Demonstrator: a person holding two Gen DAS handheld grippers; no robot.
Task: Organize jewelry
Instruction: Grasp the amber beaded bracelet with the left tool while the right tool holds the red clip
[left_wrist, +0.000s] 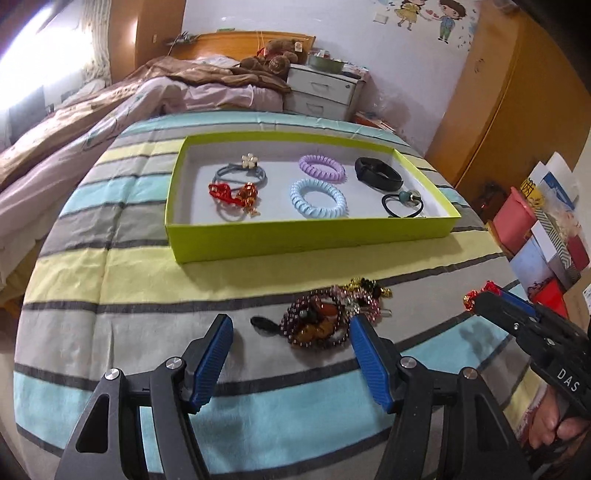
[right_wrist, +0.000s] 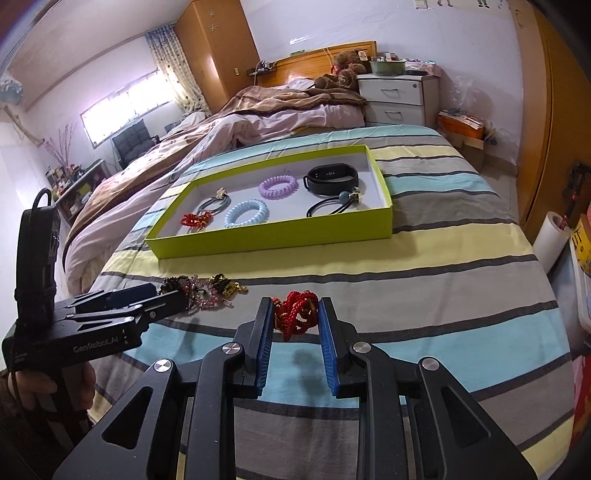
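- My right tool (right_wrist: 295, 314) has its blue ribbed pads pressed on a red braided cord bracelet (right_wrist: 295, 314), bunched up in loops with little gold bits. It hangs just above the bed.
- From my left camera I see that same tool (left_wrist: 476, 299) at the right edge, tilted down, with a bit of red poking out at its tip. A hand (left_wrist: 557, 428) grips its handle.
- My left tool (left_wrist: 290, 328) stands wide with nothing between its pads. It points down at the pile.
- The pile of bead bracelets (left_wrist: 325, 317) lies on the bed near me: round dark red beads, shiny pink ones, some amber lumps and gold bits, all tangled.
- A small black oval thing (left_wrist: 264, 325) lies just beside the pile. I cannot tell what it is.
- The bed cover (left_wrist: 110, 266) is soft cloth with blue, yellow and grey stripes.
- The green box (left_wrist: 306, 240) is a flat cardboard tray, white inside, farther up the bed.
- In the box: a purple coil ring (left_wrist: 321, 168), a blue coil ring (left_wrist: 318, 198), a smooth black band (left_wrist: 378, 173), a black hair tie with a round bead (left_wrist: 404, 203), a grey hair tie with a flower (left_wrist: 242, 171), and a red and gold knot piece (left_wrist: 232, 194).
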